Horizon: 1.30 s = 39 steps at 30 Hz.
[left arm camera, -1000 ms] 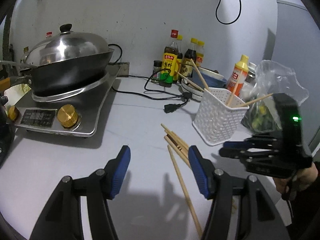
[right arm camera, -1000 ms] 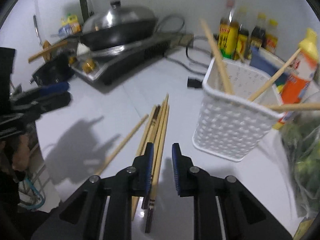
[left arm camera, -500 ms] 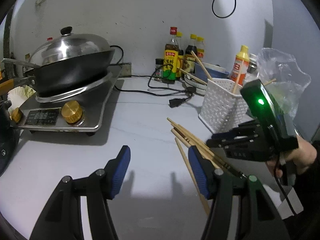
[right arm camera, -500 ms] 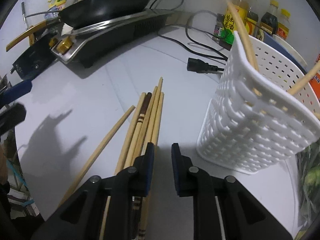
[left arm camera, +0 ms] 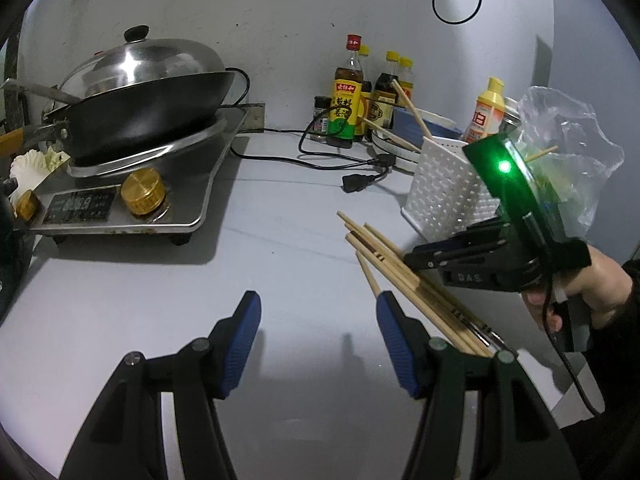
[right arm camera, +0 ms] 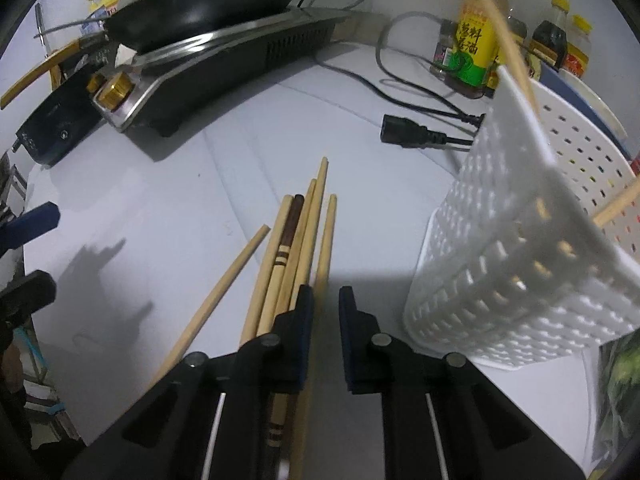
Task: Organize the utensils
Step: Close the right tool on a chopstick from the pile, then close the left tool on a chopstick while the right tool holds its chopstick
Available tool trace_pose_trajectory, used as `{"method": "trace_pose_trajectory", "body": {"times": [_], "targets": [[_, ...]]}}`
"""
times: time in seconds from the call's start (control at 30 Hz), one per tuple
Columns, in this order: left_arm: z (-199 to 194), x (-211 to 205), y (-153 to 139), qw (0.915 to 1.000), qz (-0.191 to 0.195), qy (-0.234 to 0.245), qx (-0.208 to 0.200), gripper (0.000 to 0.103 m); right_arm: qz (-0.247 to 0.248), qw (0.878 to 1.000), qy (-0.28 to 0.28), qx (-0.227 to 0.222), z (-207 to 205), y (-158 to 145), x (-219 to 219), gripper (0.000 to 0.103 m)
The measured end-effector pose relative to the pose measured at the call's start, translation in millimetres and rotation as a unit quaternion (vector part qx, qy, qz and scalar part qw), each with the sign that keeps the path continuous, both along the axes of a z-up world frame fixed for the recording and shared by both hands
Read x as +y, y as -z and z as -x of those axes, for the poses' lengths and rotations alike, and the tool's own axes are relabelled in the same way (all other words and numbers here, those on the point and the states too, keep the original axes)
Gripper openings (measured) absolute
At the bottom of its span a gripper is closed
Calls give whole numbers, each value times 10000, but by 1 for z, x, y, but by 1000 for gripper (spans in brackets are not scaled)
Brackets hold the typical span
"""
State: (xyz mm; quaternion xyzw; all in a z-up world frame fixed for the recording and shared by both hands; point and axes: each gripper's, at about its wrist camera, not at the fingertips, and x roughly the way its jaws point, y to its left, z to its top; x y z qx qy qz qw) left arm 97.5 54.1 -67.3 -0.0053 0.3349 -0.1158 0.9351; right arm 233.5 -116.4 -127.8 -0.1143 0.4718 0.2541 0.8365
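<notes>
Several wooden chopsticks (right arm camera: 298, 236) lie in a loose bundle on the white counter, also seen in the left wrist view (left arm camera: 396, 268). A white perforated basket (right arm camera: 532, 248) stands to their right with a few chopsticks in it; it shows in the left wrist view (left arm camera: 448, 192) too. My right gripper (right arm camera: 326, 300) is low over the bundle, jaws narrowly open astride the rightmost chopstick (right arm camera: 326, 240). It appears in the left wrist view (left arm camera: 416, 256). My left gripper (left arm camera: 318, 312) is open and empty above the bare counter, left of the bundle.
An induction cooker (left arm camera: 132, 196) with a lidded wok (left arm camera: 148, 92) stands at the left. Sauce bottles (left arm camera: 348, 92), a black power cord (left arm camera: 356, 182) and stacked bowls (left arm camera: 400, 136) sit by the back wall. A plastic bag of greens (left arm camera: 568, 152) lies behind the basket.
My right gripper has come down and forward onto the chopstick bundle, its jaws still narrowly apart. My left gripper stays open and has shifted slightly.
</notes>
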Motion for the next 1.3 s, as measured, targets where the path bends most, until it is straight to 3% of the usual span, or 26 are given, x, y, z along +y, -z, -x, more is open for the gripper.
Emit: {"method": "trace_pose_trajectory", "body": {"times": [0.47,0.6,1.0,1.17,1.3], "targets": [[-1,-9,8,9996,71,209,193,60,7,9999,-110,-85,6,-1,8,6],[-12,-28,22,9979,46,392,511,60,-127,9997,-107,-182,14,-12,2,6],[-29,-75,35,9941,-376,636,788,60,-516,9985,-33,-182,26,-18,-26,6],[-36,-90,41,9898,-946,604,878,60,-666,9977,-10,-151,32,-16,-39,6],[-41,-96,45,9865,-1089,702,1002,60,-756,9970,-30,-147,38,-14,-46,6]]}}
